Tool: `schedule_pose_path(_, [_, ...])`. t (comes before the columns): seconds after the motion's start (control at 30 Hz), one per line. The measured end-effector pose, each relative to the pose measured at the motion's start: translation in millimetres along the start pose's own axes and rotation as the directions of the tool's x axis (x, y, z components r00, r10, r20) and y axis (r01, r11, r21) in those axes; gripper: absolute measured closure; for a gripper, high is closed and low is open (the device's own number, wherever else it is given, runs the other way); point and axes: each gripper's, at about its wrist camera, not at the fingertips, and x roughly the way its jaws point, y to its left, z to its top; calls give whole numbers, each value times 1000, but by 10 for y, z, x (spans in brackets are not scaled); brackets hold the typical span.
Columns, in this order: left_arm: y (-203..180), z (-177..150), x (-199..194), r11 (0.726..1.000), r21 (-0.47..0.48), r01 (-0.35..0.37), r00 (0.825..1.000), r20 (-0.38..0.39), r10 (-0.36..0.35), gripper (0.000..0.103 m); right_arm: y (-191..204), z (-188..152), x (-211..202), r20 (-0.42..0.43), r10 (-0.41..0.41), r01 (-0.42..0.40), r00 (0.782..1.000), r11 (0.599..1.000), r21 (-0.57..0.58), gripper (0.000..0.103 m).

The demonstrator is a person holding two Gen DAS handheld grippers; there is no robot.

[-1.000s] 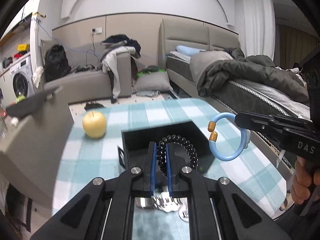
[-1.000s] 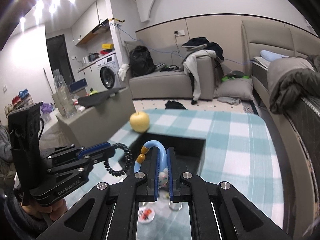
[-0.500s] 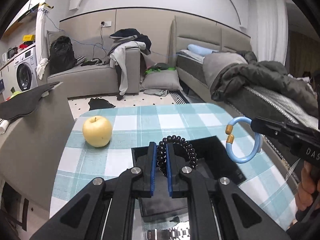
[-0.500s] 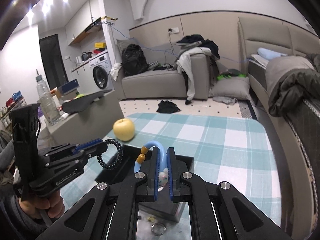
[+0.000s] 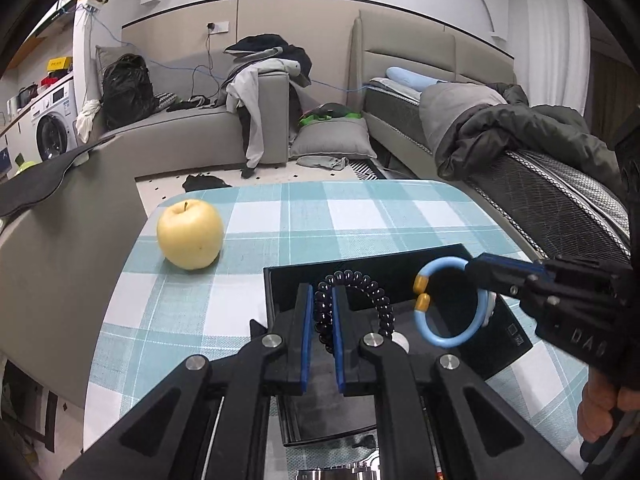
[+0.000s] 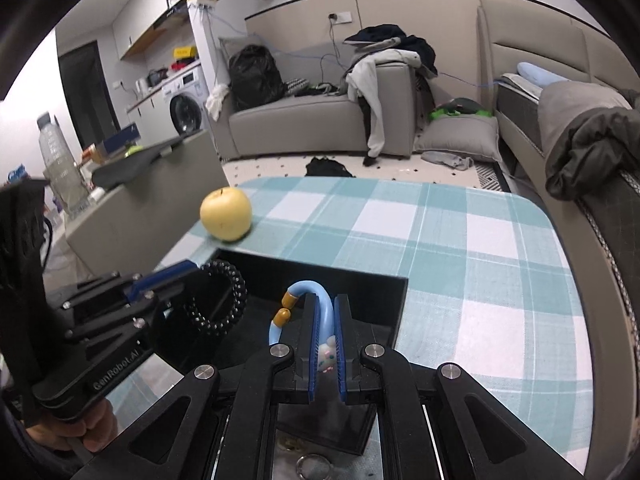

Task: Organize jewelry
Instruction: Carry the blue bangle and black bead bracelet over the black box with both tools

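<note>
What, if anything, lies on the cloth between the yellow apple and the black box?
Nothing: in both wrist views only bare checked tablecloth separates the apple from the black box.

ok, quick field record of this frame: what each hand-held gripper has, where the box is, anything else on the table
left hand-held gripper: shut on black coil bracelet, held above the black box
right hand-held gripper: shut on blue bangle, which has two gold beads, also above the box
black box: open, on the checked tablecloth
apple: yellow, on the cloth, left of the box and apart from it
released yet: no, both pieces are in the jaws
</note>
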Motion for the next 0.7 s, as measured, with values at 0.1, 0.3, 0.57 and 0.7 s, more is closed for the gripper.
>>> schedule_pose_path(0.1, [-9, -19, 17, 1000, 1, 3, 1000, -10, -3, 98, 21, -23, 49, -18, -15, 15, 1000, 1000, -14, 97])
schedule_pose_path(0.3, [-25, -64, 82, 1000, 13, 7, 999, -36, -7, 98, 95, -65, 118, -40, -51, 49, 998, 997, -58, 97])
schedule_pose_path(0.57, [18, -70, 82, 1000, -7, -4, 999, -40, 4, 98, 134, -106, 159, -65, -64, 58, 996, 994, -90, 97])
schedule_pose_path(0.7, [21, -81, 77, 1000, -9, -5, 999, -40, 5, 98, 146, -108, 157, -73, -49, 42, 996, 995, -89, 97])
